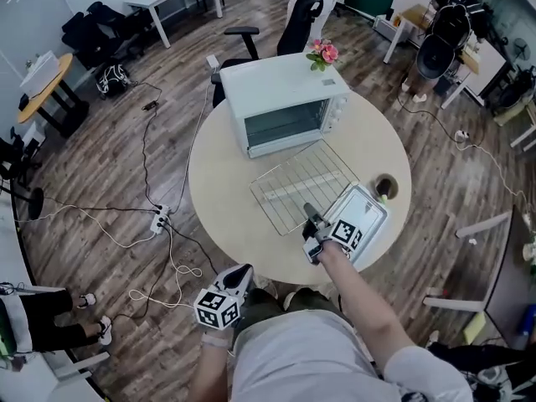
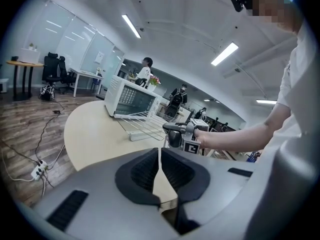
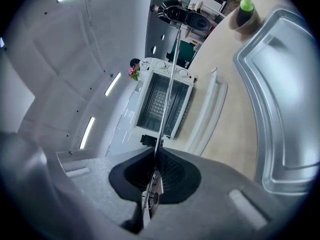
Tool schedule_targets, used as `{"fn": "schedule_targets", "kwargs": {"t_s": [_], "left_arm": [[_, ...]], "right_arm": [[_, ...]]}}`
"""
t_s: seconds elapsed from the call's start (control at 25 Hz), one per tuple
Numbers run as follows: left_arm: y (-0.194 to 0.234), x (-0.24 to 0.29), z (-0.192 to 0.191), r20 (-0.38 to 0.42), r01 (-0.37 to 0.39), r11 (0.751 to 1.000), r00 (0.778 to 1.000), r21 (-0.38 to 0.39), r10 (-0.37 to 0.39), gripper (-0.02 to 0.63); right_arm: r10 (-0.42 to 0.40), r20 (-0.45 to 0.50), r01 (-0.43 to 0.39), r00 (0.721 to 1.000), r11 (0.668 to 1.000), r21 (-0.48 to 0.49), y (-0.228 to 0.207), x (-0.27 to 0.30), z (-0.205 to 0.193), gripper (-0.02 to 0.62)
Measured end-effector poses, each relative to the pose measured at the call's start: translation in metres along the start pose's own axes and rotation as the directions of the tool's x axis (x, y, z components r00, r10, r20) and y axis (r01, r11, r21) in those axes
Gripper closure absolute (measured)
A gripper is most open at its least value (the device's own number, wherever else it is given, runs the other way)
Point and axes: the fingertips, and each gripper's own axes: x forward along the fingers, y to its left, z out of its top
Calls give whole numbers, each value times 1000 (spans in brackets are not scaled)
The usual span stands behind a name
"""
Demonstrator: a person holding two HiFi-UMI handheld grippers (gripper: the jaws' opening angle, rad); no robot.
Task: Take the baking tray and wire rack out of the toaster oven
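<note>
The white toaster oven [image 1: 283, 103] stands at the back of the round table [image 1: 219, 199], door down. The wire rack [image 1: 303, 181] lies in front of it, out over the door. My right gripper [image 1: 310, 213] is shut on the rack's near edge. In the right gripper view the wire rack [image 3: 170, 81] runs edge-on as a thin line from the right gripper [image 3: 158, 158] toward the toaster oven [image 3: 162, 104]. The metal baking tray [image 1: 363, 216] lies on the table just right of that gripper. My left gripper [image 1: 239, 276] hangs off the table's near edge, shut and empty; in its own view the left gripper [image 2: 160, 156] faces the wire rack [image 2: 142, 122].
A small cup with a green top [image 1: 385, 187] sits in the table at the right, beyond the tray. Pink flowers [image 1: 322, 53] stand behind the oven. Cables and a power strip [image 1: 159, 218] lie on the floor at left. Office chairs and desks ring the room.
</note>
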Motion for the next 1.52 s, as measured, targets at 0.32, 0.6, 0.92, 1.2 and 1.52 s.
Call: {"fn": "schedule_targets", "kwargs": {"t_s": [0.32,0.6,0.92,1.2,1.52], "left_arm": [[-26,-37,-41,12,-67,997,998,-49,68,603],[-31,-62,-67,17,-114,991,993,-74,116,603],[-18,-77,-72,-16,-83,994,997,-72,82,603],[16,-86,-68,-100,13,999,995,-34,-16,603],[67,-97,-61,-184,115,993,977,7,-112,603]], "right_arm": [[31,-130,-31,991,1000,0,5,-27,-64,589],[26,-214,-21,976,999,24,-5,-47,-121,589],[-3,-215,14,977,999,51,-15,-64,-170,589],[-71,-110,79,991,994,75,-28,-69,-196,589],[-145,58,136,988,981,139,-38,-54,-225,589]]}}
